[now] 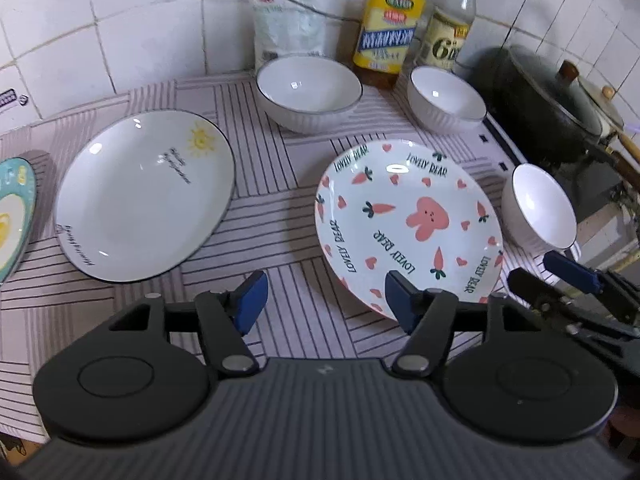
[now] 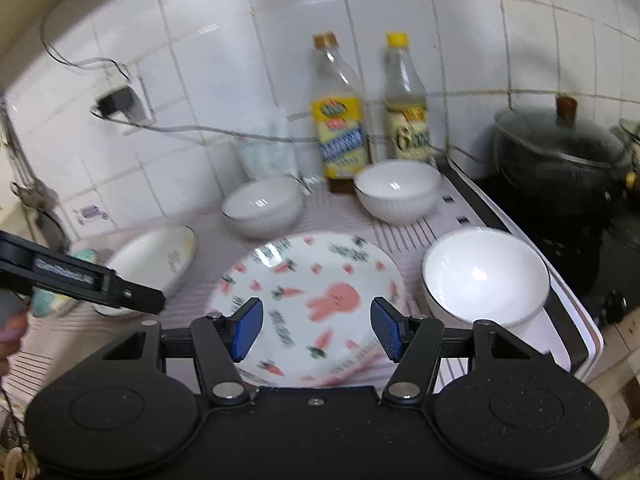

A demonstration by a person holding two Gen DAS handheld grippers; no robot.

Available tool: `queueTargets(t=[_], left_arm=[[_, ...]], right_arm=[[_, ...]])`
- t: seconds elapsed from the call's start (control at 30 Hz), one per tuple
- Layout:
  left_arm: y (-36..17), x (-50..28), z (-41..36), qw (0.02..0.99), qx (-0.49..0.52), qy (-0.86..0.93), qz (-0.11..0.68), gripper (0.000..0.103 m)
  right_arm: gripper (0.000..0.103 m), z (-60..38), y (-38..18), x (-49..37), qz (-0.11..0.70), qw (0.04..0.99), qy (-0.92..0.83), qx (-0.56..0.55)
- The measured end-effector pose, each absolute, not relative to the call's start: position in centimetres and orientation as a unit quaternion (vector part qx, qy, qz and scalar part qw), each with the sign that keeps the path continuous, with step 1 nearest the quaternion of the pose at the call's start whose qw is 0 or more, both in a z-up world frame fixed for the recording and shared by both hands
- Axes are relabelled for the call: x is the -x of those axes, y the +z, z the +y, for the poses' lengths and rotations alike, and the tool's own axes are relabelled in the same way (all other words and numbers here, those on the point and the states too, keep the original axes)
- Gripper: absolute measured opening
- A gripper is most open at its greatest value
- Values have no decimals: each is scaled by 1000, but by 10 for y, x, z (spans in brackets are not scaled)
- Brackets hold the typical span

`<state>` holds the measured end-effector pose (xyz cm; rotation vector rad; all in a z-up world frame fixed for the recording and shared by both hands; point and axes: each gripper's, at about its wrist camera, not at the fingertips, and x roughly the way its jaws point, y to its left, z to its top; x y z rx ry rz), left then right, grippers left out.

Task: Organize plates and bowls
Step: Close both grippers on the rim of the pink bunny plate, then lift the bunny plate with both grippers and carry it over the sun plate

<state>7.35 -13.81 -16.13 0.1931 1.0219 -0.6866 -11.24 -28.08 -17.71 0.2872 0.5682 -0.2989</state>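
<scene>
A pink rabbit-and-carrot plate (image 1: pixel 408 220) lies on the striped mat; it also shows in the right wrist view (image 2: pixel 308 304). A white sun-print plate (image 1: pixel 144 196) lies to its left (image 2: pixel 156 260). A teal plate (image 1: pixel 14 216) sits at the far left edge. Three white bowls stand around: back middle (image 1: pixel 308 88) (image 2: pixel 262 206), back right (image 1: pixel 446 98) (image 2: pixel 396 190), right (image 1: pixel 538 206) (image 2: pixel 484 276). My left gripper (image 1: pixel 324 304) is open and empty, near the rabbit plate's near-left rim. My right gripper (image 2: pixel 316 328) is open and empty over that plate's near side.
Two bottles (image 1: pixel 390 20) (image 2: pixel 342 132) and a plastic bag (image 1: pixel 288 28) stand against the tiled wall. A black lidded pot (image 1: pixel 552 108) (image 2: pixel 560 160) sits on a stove at the right. A cable runs along the wall (image 2: pixel 180 130). The striped mat (image 1: pixel 280 184) covers the counter.
</scene>
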Motion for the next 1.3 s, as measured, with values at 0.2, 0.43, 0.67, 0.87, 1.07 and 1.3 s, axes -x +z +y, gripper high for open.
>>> queueTargets(t=[0.2,0.43,0.67,0.87,1.07,1.3], left_arm=[[-196,-85,-157,817,-100,-308,476,72],[-224,-101,-172,814,-98,-307,483,68],[-229,-106,-178,816,-111,-314,473,50],[-231,-114,-178,799,-79,-338,491,25],[-234,-115,-180,794,-63,-341,498,20],[-237,-120,-177,792,-33,-337,508,21]], right_arm=[[64,-298,-223,107,289,929,-162,-165],[53,-314,-252,100,275,919,-173,-225],[37,-320,-257,94,271,915,-188,-233],[26,-321,-257,90,276,914,-183,-233],[23,-325,-261,88,269,906,-193,-263],[23,-325,-264,87,262,907,-196,-266]])
